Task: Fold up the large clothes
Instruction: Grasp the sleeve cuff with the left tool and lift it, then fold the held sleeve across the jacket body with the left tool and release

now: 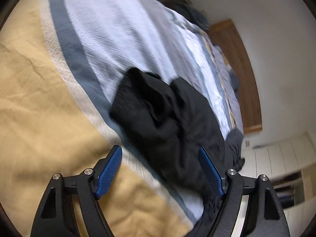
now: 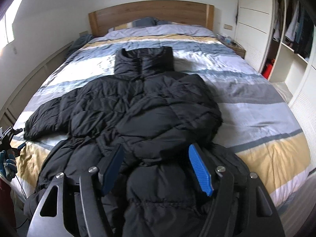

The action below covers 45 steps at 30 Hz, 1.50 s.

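A large black puffer jacket (image 2: 142, 106) lies front up on the striped bed (image 2: 256, 102), collar toward the headboard. Its right sleeve is folded across the body; its left sleeve (image 2: 45, 116) stretches out to the left. My right gripper (image 2: 156, 169) is open, hovering over the jacket's lower part near the bed's foot, holding nothing. My left gripper (image 1: 160, 169) is open and empty, just short of the left sleeve's end (image 1: 158, 110), which lies on the bed cover (image 1: 39, 98). The left gripper also shows at the far left of the right wrist view (image 2: 11, 138).
A wooden headboard (image 2: 150, 11) and pillows stand at the far end. An open wardrobe (image 2: 292, 31) with hanging clothes is on the right. A nightstand (image 2: 235, 48) sits by the bed's right side. A wall runs along the left.
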### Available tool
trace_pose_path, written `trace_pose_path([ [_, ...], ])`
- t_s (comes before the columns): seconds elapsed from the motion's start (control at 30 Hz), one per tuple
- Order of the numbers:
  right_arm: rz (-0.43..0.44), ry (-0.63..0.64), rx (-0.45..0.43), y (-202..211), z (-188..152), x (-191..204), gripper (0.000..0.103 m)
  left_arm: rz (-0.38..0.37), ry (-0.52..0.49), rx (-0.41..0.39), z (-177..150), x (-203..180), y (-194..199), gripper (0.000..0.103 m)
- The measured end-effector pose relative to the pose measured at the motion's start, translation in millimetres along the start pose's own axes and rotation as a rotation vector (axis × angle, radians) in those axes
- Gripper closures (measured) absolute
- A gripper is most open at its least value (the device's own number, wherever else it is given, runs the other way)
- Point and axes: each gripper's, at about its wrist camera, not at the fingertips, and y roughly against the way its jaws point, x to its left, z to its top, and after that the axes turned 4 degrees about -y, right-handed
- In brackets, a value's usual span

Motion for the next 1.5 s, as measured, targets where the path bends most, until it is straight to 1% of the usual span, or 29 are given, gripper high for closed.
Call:
trace_pose_path([
  [0.1, -0.02, -0.015, 0.006, -2, 0, -9, 0.035, -0.017, 0.024, 0.01, 9, 0, -12, 0.032],
  [0.13, -0.023, -0.018, 0.007, -2, 0, -10, 0.035, -0.034, 0.027, 0.016, 10, -2, -17, 0.037],
  [0.17, -0.026, -0.022, 0.009, -3, 0, -12, 0.035, -0.058, 0.034, 0.026, 11, -5, -21, 0.046],
  [0.2, -0.026, -0.023, 0.009, -3, -1, -13, 0.035, -0.084, 0.043, 0.041, 11, -8, -27, 0.05],
  [0.27, -0.024, -0.024, 0.007, -2, 0, -13, 0.035, -0.085, 0.048, 0.052, 10, -14, -35, 0.062],
  [0.3, -0.023, -0.023, 0.004, -2, 0, -14, 0.035, -0.082, 0.046, 0.052, 8, -16, -37, 0.065],
  [0.33, -0.023, -0.02, 0.001, 0, 0, -14, 0.035, -0.085, 0.049, 0.051, 7, -18, -37, 0.073],
  [0.37, -0.023, -0.019, -0.003, 2, -1, -15, 0.035, -0.09, 0.053, 0.048, 6, -19, -36, 0.077],
  [0.47, -0.016, -0.031, -0.019, 9, -1, -19, 0.035, -0.082, 0.033, 0.036, 4, -24, -27, 0.085],
  [0.6, -0.01, -0.049, -0.034, 15, -3, -25, 0.035, -0.068, -0.032, 0.026, 4, -46, -12, 0.087],
  [0.73, 0.001, -0.028, -0.057, 27, -7, -25, 0.035, -0.053, -0.115, 0.01, -2, -78, -1, 0.088],
  [0.83, 0.014, -0.024, -0.075, 35, -11, -29, 0.035, -0.041, -0.185, -0.002, -10, -104, 9, 0.088],
  [0.93, 0.01, -0.016, -0.092, 46, -15, -36, 0.035, -0.034, -0.246, -0.014, -19, -131, 15, 0.089],
  [1.1, 0.015, -0.022, -0.129, 64, -19, -55, 0.035, -0.046, -0.338, -0.029, -36, -174, 26, 0.089],
  [1.33, 0.043, -0.066, -0.171, 82, -27, -90, 0.035, -0.071, -0.495, -0.034, -77, -253, 38, 0.089],
  [1.47, 0.068, -0.097, -0.187, 87, -36, -112, 0.035, -0.081, -0.59, -0.021, -113, -299, 37, 0.089],
  [1.5, 0.07, -0.102, -0.189, 88, -38, -116, 0.035, -0.084, -0.618, -0.013, -126, -313, 35, 0.089],
])
